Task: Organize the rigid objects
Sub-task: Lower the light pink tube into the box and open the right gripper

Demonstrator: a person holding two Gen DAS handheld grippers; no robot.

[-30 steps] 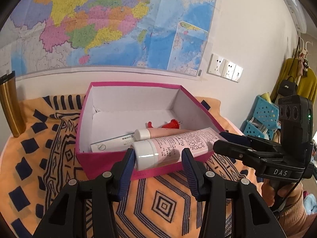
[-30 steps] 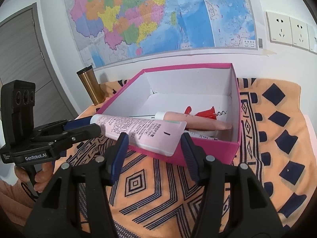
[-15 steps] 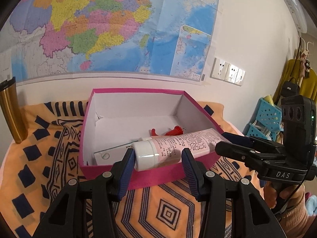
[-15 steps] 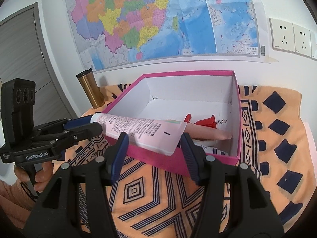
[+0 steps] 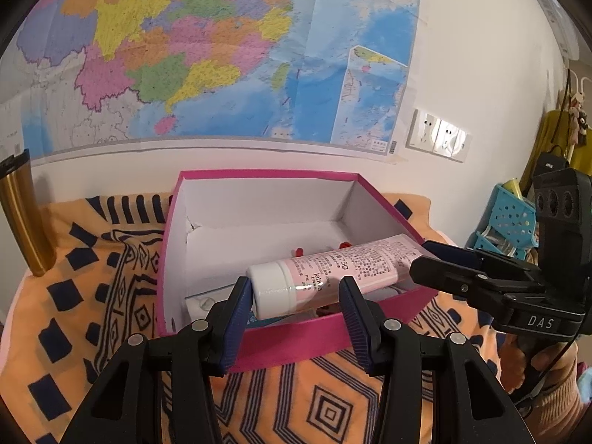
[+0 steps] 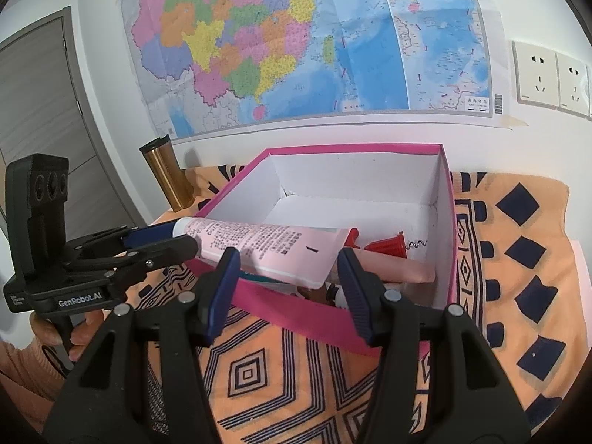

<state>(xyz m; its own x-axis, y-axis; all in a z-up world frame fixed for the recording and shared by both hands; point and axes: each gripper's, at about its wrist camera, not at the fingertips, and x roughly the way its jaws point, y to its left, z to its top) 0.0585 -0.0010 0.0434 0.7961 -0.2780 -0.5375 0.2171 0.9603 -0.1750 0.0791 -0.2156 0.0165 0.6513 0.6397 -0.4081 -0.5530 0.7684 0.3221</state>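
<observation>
A pink tube (image 5: 351,262) with a white cap hangs level over the open pink box (image 5: 288,340), held at both ends. My left gripper (image 5: 296,292) is shut on the cap end, and it shows at the left of the right wrist view (image 6: 177,238). My right gripper (image 6: 286,262) is shut on the flat crimped end of the tube (image 6: 266,248), and it shows at the right of the left wrist view (image 5: 425,262). Inside the box (image 6: 303,314) lie a red corkscrew (image 6: 392,248), a peach tube (image 6: 403,273) and a white tube (image 5: 201,301), partly hidden by the held tube.
The box stands on an orange patterned cloth (image 5: 325,407) against a wall with a map. A gold thermos (image 5: 22,218) stands at the back left of the cloth. Blue plastic baskets (image 5: 510,218) sit off to the right. A person's hand (image 6: 77,333) holds each gripper.
Both views have shifted slightly, so the box sits a little lower in them. The tube stays held by both grippers over the box's front edge.
</observation>
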